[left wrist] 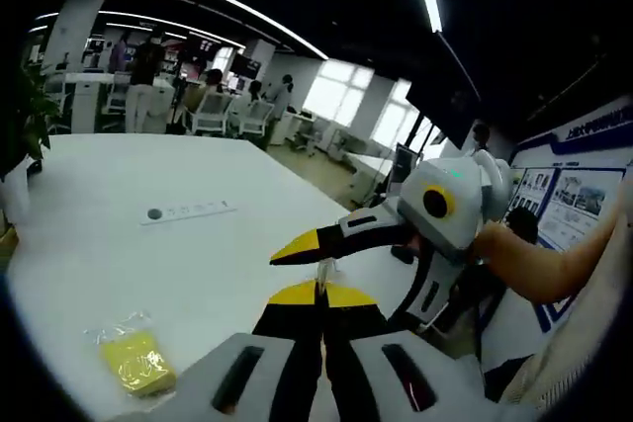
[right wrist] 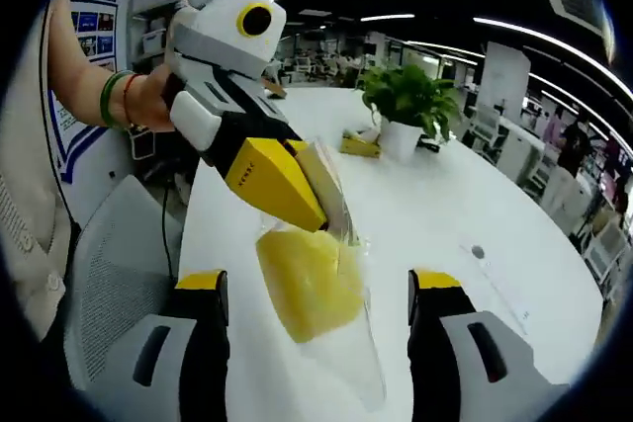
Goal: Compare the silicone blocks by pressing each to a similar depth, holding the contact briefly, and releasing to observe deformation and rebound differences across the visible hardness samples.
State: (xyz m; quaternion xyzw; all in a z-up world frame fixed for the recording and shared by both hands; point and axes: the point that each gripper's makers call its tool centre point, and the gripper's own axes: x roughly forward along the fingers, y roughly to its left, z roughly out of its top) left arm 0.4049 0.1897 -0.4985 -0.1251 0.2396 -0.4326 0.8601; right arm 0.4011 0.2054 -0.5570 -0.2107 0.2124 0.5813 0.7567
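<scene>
Silicone blocks, two seen, both yellow, over a wide white worktop (left wrist: 109, 264) in an open office.

- Potted plant (right wrist: 410, 98) stands at the far end of the worktop, well clear of the work. A flat white strip (left wrist: 188, 211) lies out in the middle, also clear.
- Left claw (right wrist: 326, 212): closed, pinching the top edge of a clear bag (right wrist: 346, 363). The bag hangs free below it, off the worktop.
- Right claw (right wrist: 318, 282): wide open, one jaw on each side of the hanging bag, touching neither side as far as I can tell.
- Hanging block (right wrist: 309, 284): sits in the upper part of the bag, just below the left claw's tips and between the right claw's jaws.
- Second block (left wrist: 138, 363): lies on the worktop in its own crumpled clear wrapper, near the left claw's side, untouched.

Judgement on the step: this looks like the approach to the first press, with the squeeze not yet begun.

To do it well:
- Keep the left claw's hold steady so the bag does not swing or twist.
- Centre the right claw on the block's broad faces, not on loose film below it.
- Close slowly and squarely; an off-centre bite would likely push the block sideways in the slack bag.
- Stop at a depth that can be repeated on the other block, pause, then open fully to watch the rebound.
- Risk: the film may slip in the pinch under the squeeze.
</scene>
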